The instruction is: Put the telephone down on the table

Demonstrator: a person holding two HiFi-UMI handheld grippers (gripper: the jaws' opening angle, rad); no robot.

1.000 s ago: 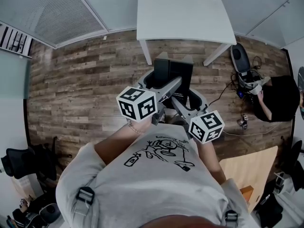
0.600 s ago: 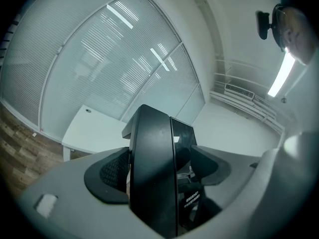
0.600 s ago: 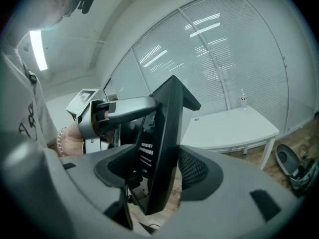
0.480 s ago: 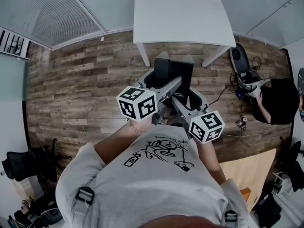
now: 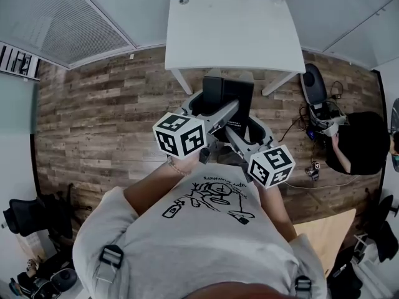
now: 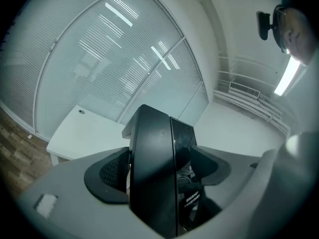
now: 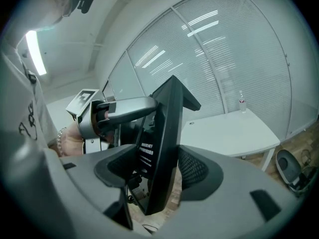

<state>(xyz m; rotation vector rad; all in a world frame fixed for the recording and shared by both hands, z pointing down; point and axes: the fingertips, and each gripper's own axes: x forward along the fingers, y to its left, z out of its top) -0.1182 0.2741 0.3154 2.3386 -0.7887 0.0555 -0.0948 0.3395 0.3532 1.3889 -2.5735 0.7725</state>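
A black telephone is held upright in the air between both grippers, above the wood floor and short of the white table. My left gripper is shut on one side of it, with the phone's edge filling the jaws in the left gripper view. My right gripper is shut on the other side, its padded jaws pressing the telephone. The table lies ahead and below, beyond the phone. The left gripper also shows in the right gripper view.
A small bottle stands at the table's far corner. A person in black crouches at the right by cables and a device. A black office chair sits at the lower left, and a wooden board at the lower right.
The table has drawn a little closer and lower in the head view. Both grippers keep the same hold on the telephone.
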